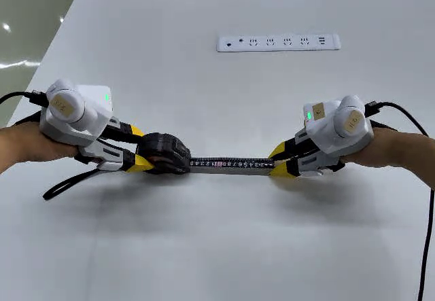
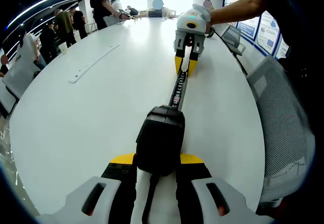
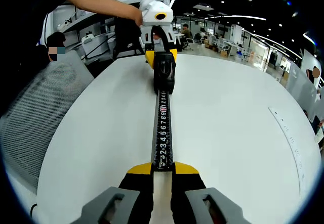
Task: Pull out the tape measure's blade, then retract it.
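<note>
A black tape measure case point(image 1: 164, 153) lies on the white table, held between the yellow-tipped fingers of my left gripper point(image 1: 139, 148), which is shut on it. The same case point(image 2: 161, 139) sits just ahead of my left gripper point(image 2: 157, 159) in its own view. A dark blade point(image 1: 230, 164) with white numbers runs from the case to the right. My right gripper point(image 1: 277, 160) is shut on the blade's end. In the right gripper view the blade point(image 3: 163, 133) stretches from my right gripper point(image 3: 162, 168) to the case point(image 3: 164, 71). A black wrist strap point(image 1: 68, 183) trails left.
A white power strip point(image 1: 279, 42) lies flat near the table's far side. A black cable point(image 1: 427, 206) hangs from the right gripper along the right edge. An office chair point(image 2: 283, 128) stands beside the table, and people stand at the table's far end point(image 2: 106, 4).
</note>
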{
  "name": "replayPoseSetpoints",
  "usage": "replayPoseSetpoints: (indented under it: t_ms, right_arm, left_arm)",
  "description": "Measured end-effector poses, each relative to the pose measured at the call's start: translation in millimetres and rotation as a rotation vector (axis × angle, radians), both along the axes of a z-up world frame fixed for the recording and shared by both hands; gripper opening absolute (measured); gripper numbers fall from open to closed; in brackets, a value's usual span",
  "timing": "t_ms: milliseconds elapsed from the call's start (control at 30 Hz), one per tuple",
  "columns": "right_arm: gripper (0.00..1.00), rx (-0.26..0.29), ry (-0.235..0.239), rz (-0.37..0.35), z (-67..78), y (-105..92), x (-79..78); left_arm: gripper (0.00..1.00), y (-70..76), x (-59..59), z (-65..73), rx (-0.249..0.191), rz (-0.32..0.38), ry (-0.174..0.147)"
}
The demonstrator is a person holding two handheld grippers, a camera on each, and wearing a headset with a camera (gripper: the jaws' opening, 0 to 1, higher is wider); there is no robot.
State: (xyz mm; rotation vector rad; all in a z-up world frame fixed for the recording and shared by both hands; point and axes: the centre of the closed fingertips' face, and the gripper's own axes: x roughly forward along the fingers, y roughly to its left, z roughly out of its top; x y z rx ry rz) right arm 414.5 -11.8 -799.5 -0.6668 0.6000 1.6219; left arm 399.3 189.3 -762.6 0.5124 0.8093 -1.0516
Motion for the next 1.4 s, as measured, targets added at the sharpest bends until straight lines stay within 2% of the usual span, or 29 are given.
replayPoseSetpoints:
  t_ms: [567,1400]
  right_arm:
    - [0.08,-0.055,-0.005,-0.024,-2.9,-28.6,8.2]
    - [0.08,-0.111,0.000,-0.051,-3.4,-61.6,10.1]
  left_arm:
    - [0.24,0.1,0.9,-0.2,-0.001,0.004,0.003]
    - [0.24,0.1,0.8,-0.6,-0.002,0.001,0.007]
